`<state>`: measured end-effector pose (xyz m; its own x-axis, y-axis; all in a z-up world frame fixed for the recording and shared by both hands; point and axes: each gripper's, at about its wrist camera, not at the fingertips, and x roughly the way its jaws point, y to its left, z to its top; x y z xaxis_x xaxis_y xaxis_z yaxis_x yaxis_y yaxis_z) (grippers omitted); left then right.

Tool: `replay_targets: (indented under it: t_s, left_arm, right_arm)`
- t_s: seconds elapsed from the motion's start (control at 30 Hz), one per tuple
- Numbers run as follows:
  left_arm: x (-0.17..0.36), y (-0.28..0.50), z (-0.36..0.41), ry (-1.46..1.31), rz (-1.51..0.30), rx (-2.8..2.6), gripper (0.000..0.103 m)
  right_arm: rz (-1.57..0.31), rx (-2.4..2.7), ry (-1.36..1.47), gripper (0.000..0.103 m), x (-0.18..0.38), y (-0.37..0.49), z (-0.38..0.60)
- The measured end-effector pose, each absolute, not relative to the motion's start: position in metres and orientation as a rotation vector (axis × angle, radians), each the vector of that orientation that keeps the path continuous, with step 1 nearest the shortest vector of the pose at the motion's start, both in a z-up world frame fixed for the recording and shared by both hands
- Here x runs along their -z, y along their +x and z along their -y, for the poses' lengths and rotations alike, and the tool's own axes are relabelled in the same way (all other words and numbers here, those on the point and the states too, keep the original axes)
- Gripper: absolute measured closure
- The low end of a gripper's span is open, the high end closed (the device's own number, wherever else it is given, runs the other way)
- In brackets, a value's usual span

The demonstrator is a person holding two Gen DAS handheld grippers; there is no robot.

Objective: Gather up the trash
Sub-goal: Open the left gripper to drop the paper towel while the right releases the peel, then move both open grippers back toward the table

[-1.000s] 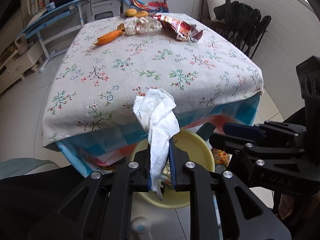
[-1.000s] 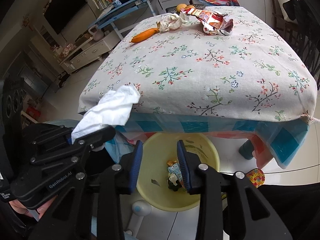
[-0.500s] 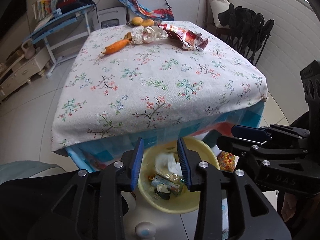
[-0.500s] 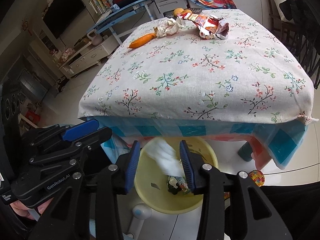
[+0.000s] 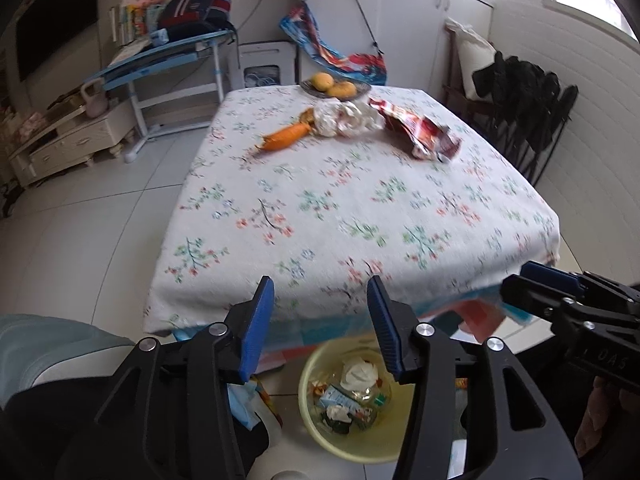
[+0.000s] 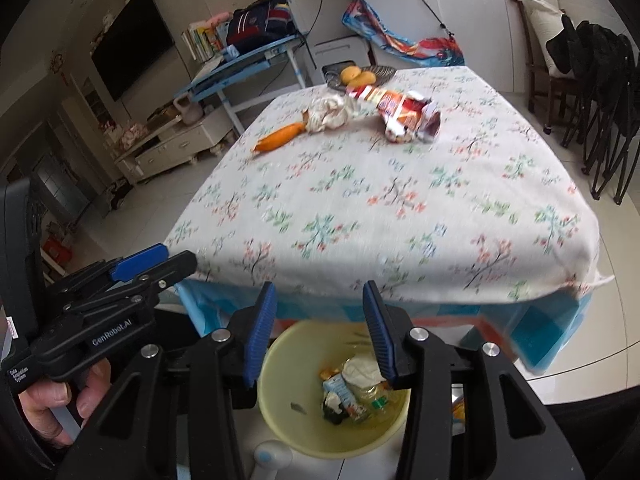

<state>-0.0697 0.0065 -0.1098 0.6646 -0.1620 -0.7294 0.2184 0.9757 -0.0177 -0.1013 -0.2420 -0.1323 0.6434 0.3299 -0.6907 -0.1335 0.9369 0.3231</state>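
A yellow bin (image 5: 384, 446) stands on the floor below the table's near edge, with a white tissue (image 5: 359, 373) and several wrappers inside; it also shows in the right wrist view (image 6: 280, 412). My left gripper (image 5: 320, 326) is open and empty above the bin. My right gripper (image 6: 318, 330) is open and empty beside it. On the far side of the floral tablecloth (image 5: 360, 208) lie a red snack bag (image 5: 420, 132), a crumpled white wrapper (image 5: 340, 118) and an orange peel (image 5: 284, 138).
A dish with two orange fruits (image 5: 334, 84) sits at the table's far edge. A blue desk (image 5: 168, 60) and a low cabinet (image 5: 68, 136) stand at the left. Dark folding chairs (image 5: 528, 96) stand at the right. Tiled floor surrounds the table.
The left gripper opened and let go of the white tissue, which fell into the yellow bin. Both grippers have since risen and tilted up toward the table.
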Motion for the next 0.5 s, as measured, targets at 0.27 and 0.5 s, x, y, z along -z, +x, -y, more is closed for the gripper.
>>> replay_targets:
  t_s: [0.27, 0.5]
  left_arm:
    - [0.098, -0.04, -0.016, 0.058, -0.798, 0.18, 0.049]
    - [0.096, -0.007, -0.026, 0.018, -0.813, 0.148, 0.047]
  right_arm:
    - [-0.817, -0.246, 0.212, 0.054, 0.12, -0.076, 0.253]
    - [-0.807, -0.21, 0.16, 0.045, 0.108, -0.044, 0.268]
